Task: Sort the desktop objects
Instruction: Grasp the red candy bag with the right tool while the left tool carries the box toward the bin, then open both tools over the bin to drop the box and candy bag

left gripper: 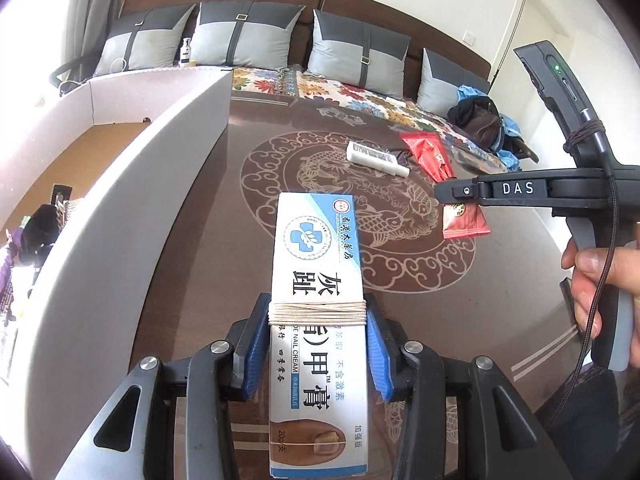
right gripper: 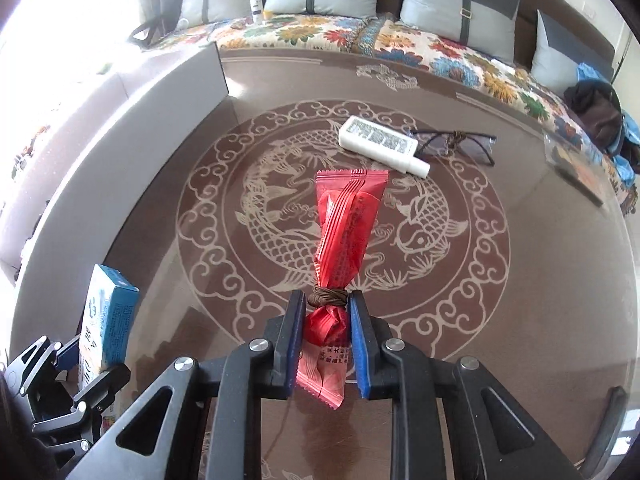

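Left gripper [left gripper: 318, 344]: clamped on the nail cream box [left gripper: 318, 320], blue pads [left gripper: 256, 344] pressing both long sides, box clear of the table and pointing away from the camera.
Nail cream box: white and blue carton, a band of pale string [left gripper: 317, 312] wound around it right at the pad line; in the right wrist view the same box [right gripper: 105, 320] shows at lower left, held up near the grey bin wall.
Right gripper [right gripper: 325, 336]: squeezed tight on the red sachet [right gripper: 344, 224], the packet pinched to a waist between the pads, its far end fanning out above the table.
Red sachet: brown cord [right gripper: 328, 295] tied around its neck just beyond the fingertips; the crimped tail hangs down between the jaws.
Right gripper from the left wrist view: body marked DAS [left gripper: 520, 190] reaches in from the right, a person's hand [left gripper: 588, 284] wrapped on its handle.
Table [right gripper: 520, 300]: brown glass top with a cream dragon-and-fish medallion.
White bottle [right gripper: 380, 144]: lying flat on the far part of the medallion, cap toward the right.
Glasses [right gripper: 456, 142]: dark frames, just beside the bottle's cap end, on the table.
Second red packet [left gripper: 430, 154]: lying on the table past the bottle in the left wrist view.
Grey bin [left gripper: 132, 184]: tall curved wall along the left of the table, close to the held box.
Sofa [right gripper: 320, 32]: floral cover and grey cushions behind the table.
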Demonstrator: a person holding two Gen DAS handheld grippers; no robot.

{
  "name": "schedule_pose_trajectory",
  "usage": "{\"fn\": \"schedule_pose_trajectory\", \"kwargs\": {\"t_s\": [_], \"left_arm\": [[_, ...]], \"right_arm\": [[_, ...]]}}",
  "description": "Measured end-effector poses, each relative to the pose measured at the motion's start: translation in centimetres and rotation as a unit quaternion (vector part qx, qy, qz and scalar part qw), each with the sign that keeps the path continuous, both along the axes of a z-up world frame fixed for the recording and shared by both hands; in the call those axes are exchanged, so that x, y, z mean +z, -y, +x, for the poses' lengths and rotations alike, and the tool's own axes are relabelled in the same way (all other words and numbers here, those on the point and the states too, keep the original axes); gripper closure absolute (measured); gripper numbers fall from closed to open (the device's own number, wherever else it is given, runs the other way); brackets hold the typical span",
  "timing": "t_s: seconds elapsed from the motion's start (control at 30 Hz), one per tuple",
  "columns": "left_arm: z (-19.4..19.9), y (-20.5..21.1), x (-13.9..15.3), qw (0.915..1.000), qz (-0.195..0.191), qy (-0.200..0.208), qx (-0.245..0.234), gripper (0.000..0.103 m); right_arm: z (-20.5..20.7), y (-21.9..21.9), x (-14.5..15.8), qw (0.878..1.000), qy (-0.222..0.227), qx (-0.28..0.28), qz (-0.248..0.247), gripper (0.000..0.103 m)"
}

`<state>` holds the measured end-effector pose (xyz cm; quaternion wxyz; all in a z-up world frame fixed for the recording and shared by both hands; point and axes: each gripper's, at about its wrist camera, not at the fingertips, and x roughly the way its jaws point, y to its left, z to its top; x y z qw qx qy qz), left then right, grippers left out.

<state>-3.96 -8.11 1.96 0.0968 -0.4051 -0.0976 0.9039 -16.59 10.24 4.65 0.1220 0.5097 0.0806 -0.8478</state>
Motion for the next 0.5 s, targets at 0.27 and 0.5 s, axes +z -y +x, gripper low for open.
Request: {"fn": "schedule_pose_trajectory", "kwargs": {"t_s": [0.27, 0.5], "left_arm": [[1.0, 11.0, 8.3, 0.994, 0.021, -0.056, 0.092, 0.06], [-1.0, 23.8, 6.2, 0.9793, -0.009, 0.015, 0.202, 0.06]], "right_arm": [[0.7, 10.8, 9.8, 0.988, -0.079, 0.105, -0.08, 0.08], [2.2, 24.9, 10.1, 0.965, -0.068, 0.213, -0.134, 0.08]]}}
